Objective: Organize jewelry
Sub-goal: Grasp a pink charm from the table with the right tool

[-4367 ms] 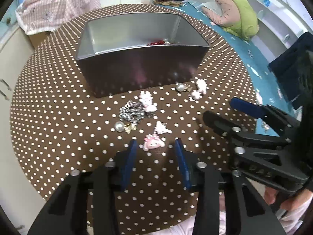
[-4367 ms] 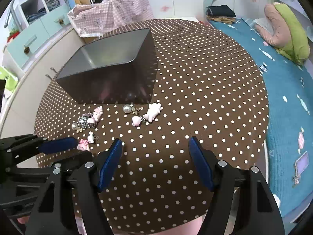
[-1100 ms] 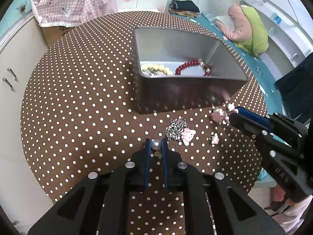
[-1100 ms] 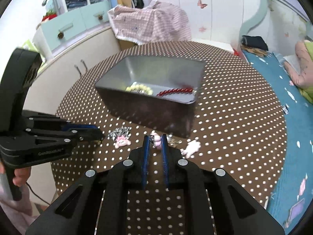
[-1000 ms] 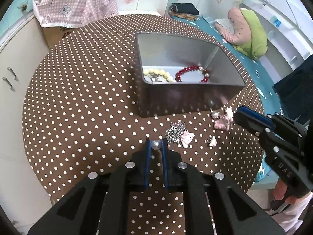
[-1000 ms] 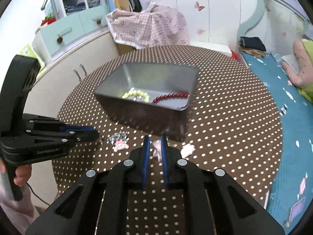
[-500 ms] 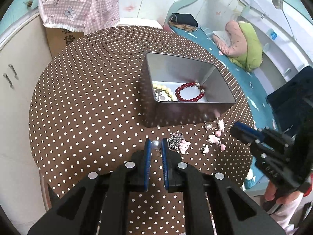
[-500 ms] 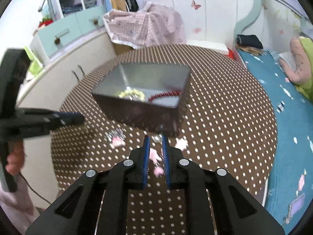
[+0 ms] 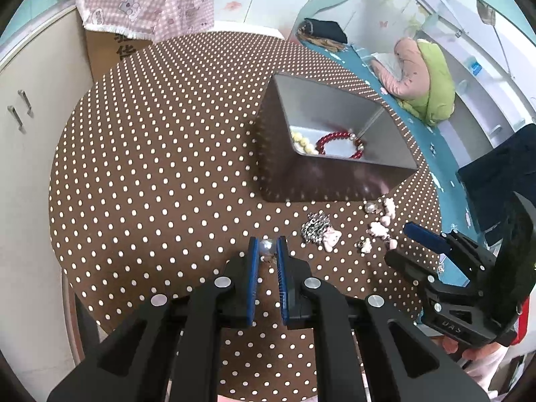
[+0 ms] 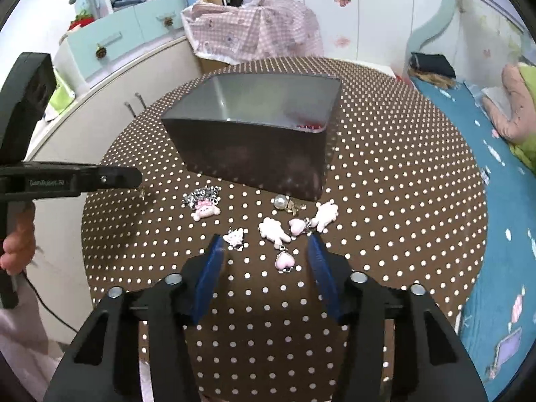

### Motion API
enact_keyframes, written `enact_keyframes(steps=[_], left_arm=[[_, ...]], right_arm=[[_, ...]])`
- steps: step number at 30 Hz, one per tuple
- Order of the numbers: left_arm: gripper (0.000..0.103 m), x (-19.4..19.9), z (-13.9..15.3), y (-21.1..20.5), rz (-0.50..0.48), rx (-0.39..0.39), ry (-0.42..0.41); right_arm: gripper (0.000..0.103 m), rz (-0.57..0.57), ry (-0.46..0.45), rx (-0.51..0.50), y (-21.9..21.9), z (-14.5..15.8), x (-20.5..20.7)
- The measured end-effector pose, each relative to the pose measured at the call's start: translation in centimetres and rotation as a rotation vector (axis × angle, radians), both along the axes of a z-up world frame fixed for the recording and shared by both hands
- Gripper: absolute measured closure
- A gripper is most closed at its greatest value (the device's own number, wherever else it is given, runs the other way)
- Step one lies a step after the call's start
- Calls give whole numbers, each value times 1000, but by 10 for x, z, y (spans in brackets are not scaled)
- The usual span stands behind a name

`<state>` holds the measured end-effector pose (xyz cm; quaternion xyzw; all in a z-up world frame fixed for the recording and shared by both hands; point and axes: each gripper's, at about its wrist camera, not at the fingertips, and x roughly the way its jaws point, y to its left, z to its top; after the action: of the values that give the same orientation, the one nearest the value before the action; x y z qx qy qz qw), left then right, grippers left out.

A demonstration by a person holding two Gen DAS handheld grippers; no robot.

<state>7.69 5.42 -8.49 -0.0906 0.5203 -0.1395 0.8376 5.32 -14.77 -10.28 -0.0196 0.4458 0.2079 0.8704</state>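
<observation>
Dotted table [image 9: 150, 167] was seen; a small, light, slippery pearl [image 9: 267, 246] was pinched by the left gripper [image 9: 267, 251], while the right gripper [image 10: 264, 254] was spread wide over charms [image 10: 273, 231].

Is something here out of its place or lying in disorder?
Yes. Small charms and a pearl earring lie scattered on the dotted table in front of the metal box, not inside it. Only a red bracelet and pale beads are in it.
</observation>
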Motion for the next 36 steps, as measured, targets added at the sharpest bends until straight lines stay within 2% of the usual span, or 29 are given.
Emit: enact_keyframes(steps=[4, 5, 7, 8, 14, 28, 36], left_arm=[[94, 0, -6, -1, -3, 0, 18], [94, -1, -6, -2, -5, 0, 18], [94, -2, -7, -3, -9, 0, 17], [94, -2, -7, -3, -9, 0, 17], [94, -1, -6, -9, -17, -1, 16], [94, 5, 12, -7, -15, 1, -34], [94, 12, 36, -8, -18, 1, -95]], right_arm=[[72, -18, 11, -14, 0, -13, 7], [78, -22, 12, -11, -1, -13, 7], [89, -27, 28, 14, -6, -14, 8], [90, -30, 33, 30, -9, -14, 8], [90, -54, 29, 77, -18, -7, 8], [91, -39, -92, 115, -19, 45, 10], [92, -45, -168, 136, -14, 75, 18]])
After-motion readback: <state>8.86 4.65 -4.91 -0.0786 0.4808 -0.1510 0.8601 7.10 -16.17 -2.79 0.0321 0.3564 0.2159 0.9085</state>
